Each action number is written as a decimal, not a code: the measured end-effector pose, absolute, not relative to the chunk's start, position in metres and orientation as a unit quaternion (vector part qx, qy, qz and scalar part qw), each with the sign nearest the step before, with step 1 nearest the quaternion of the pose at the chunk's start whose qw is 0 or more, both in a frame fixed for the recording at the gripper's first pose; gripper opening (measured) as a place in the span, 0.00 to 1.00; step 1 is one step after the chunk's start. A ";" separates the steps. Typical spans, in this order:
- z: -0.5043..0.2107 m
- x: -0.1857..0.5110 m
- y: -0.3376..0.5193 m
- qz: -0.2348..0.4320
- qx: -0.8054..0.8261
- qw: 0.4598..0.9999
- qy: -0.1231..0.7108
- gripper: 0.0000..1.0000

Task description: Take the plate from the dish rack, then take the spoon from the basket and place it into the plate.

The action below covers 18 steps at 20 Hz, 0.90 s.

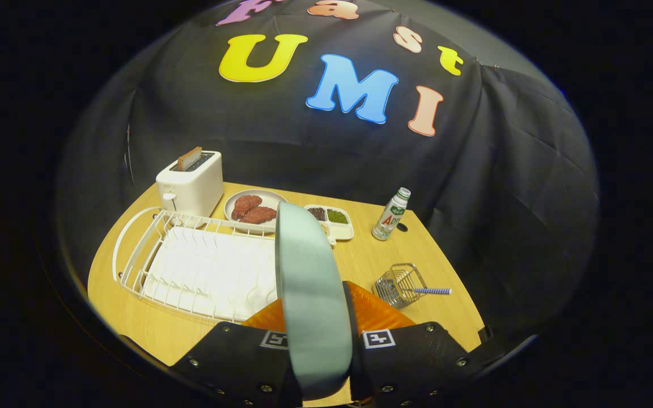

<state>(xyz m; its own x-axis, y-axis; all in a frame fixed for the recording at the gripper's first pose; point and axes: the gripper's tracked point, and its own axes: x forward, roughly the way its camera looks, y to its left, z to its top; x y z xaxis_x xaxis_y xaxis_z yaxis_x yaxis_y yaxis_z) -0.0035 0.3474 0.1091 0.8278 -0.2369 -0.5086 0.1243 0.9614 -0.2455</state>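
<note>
At the far left of the bench (134, 317) stands a white toaster (190, 187) with 1 slice in it, and in front of it lies the white dish rack (190, 266). Behind the rack sits a dish of meat (253, 208). The tongs (319, 345) clamp the pale green plate (309, 294) edge-on between both orange fingers (374, 311), above the bench. Further right are a compartment tray (335, 221), a bottle (391, 214), and the wire basket (400, 285) holding the spoon (431, 291).
</note>
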 end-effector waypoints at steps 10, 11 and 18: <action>0.040 -0.072 0.325 -0.060 -0.081 0.936 0.339 0.31; 0.033 -0.075 0.325 -0.056 -0.077 0.934 0.345 0.31; -0.004 -0.085 0.330 -0.030 -0.017 0.922 0.385 0.31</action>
